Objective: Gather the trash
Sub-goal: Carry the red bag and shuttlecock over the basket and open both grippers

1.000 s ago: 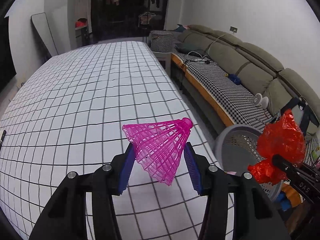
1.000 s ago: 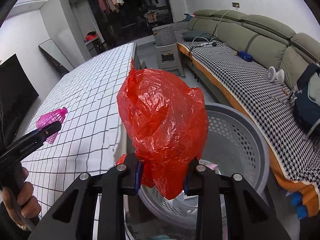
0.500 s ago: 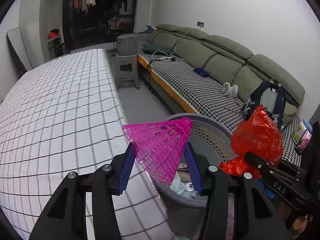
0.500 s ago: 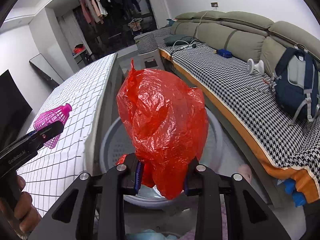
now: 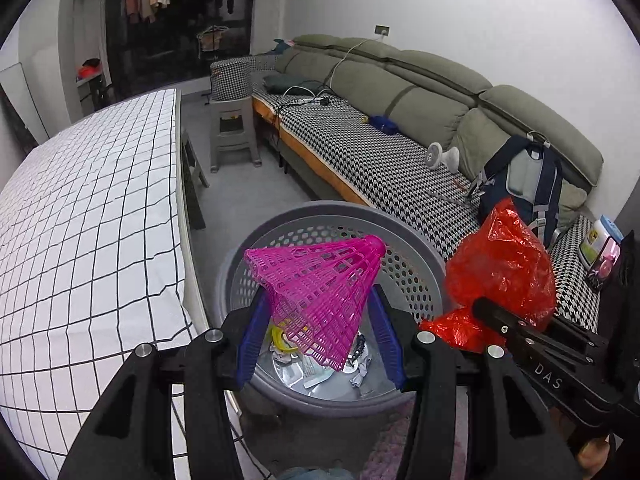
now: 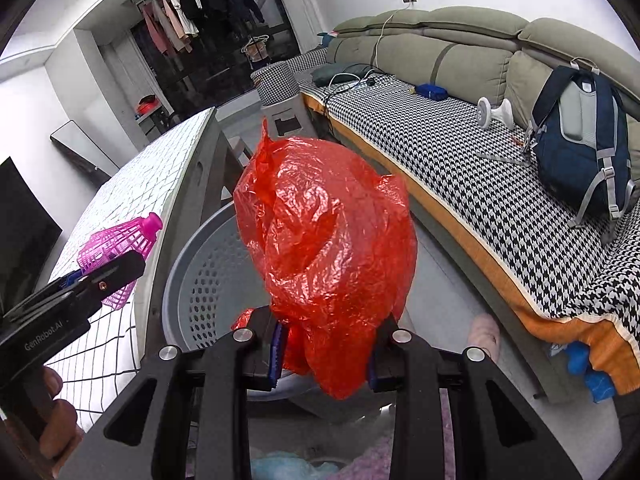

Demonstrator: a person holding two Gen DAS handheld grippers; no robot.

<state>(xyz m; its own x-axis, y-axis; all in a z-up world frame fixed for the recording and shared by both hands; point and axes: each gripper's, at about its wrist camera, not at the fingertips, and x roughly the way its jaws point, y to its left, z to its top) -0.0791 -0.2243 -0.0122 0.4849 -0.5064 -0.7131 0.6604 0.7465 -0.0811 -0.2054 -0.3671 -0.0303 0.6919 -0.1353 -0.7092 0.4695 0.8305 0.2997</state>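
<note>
My left gripper (image 5: pixel 318 320) is shut on a pink plastic shuttlecock (image 5: pixel 320 288) and holds it over the grey perforated basket (image 5: pixel 412 268), which has scraps of trash in its bottom. My right gripper (image 6: pixel 324 352) is shut on a crumpled red plastic bag (image 6: pixel 324 240), held above the basket's rim (image 6: pixel 180 256). In the left wrist view the red bag (image 5: pixel 504 268) hangs just right of the basket. In the right wrist view the shuttlecock (image 6: pixel 120 248) shows at the left.
A table with a white grid cloth (image 5: pixel 88 216) is left of the basket. A sofa with a houndstooth cover (image 5: pixel 384 160) runs along the right, with a blue backpack (image 5: pixel 520 184) on it. A grey stool (image 5: pixel 234 136) stands behind.
Both grippers have swung right, from over the table to over the basket, each still holding its item. The basket now sits right under the shuttlecock.
</note>
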